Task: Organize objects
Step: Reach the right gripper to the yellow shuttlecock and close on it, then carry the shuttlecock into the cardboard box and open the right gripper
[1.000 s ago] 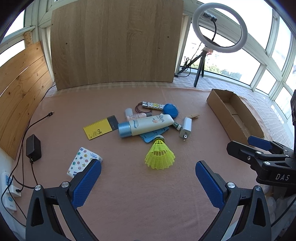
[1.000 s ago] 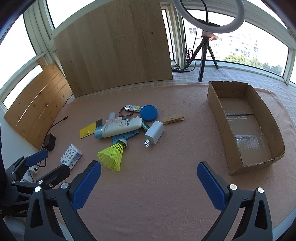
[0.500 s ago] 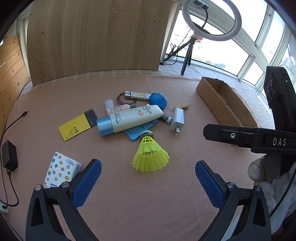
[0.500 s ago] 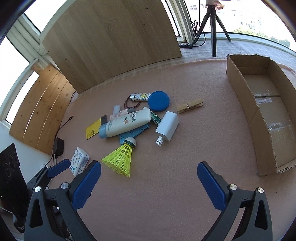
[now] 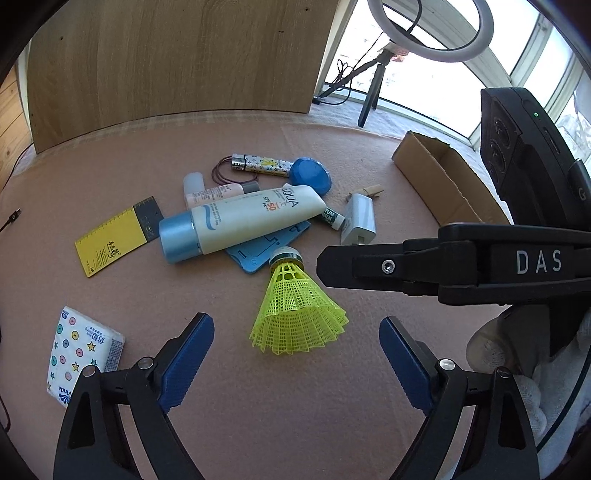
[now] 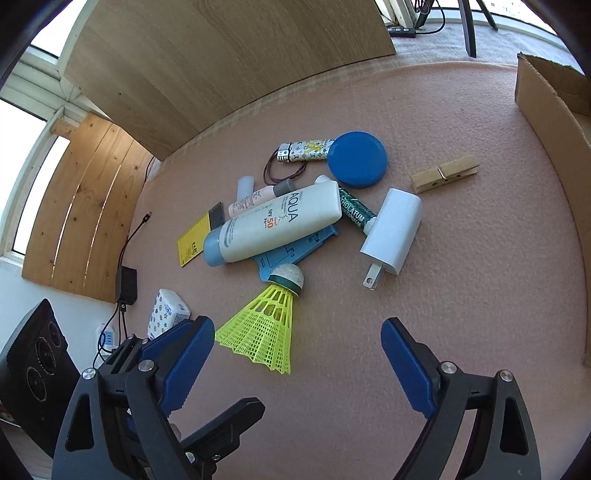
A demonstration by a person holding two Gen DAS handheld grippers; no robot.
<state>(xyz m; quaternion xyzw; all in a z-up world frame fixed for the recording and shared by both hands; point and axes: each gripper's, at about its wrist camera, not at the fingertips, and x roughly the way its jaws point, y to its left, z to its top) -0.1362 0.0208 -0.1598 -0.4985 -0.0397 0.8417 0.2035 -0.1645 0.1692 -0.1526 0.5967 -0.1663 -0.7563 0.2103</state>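
A yellow shuttlecock (image 5: 295, 310) (image 6: 266, 325) lies on the pink mat just ahead of both grippers. Behind it is a pile: a white sunscreen tube (image 5: 240, 221) (image 6: 273, 225) on a blue card (image 5: 266, 247), a white charger plug (image 5: 360, 219) (image 6: 393, 230), a blue lid (image 5: 310, 179) (image 6: 356, 158), a patterned lighter (image 5: 258, 164) and a yellow ruler (image 5: 110, 240). A wooden clothespin (image 6: 445, 173) lies apart to the right. My left gripper (image 5: 295, 354) is open and empty. My right gripper (image 6: 297, 354) is open and empty; it also shows in the left wrist view (image 5: 443, 266).
An open cardboard box (image 5: 443, 177) (image 6: 546, 96) stands at the right. A tissue pack (image 5: 83, 354) (image 6: 166, 314) lies at the left. A wooden board (image 5: 173, 55) leans at the back. A ring light on a tripod (image 5: 428, 33) stands behind. A black adapter (image 6: 125, 280) with cables lies off the mat.
Both grippers have moved forward and down toward the pile; the shuttlecock now lies close in front of both. The right gripper has come in beside the left. Nothing was grasped.
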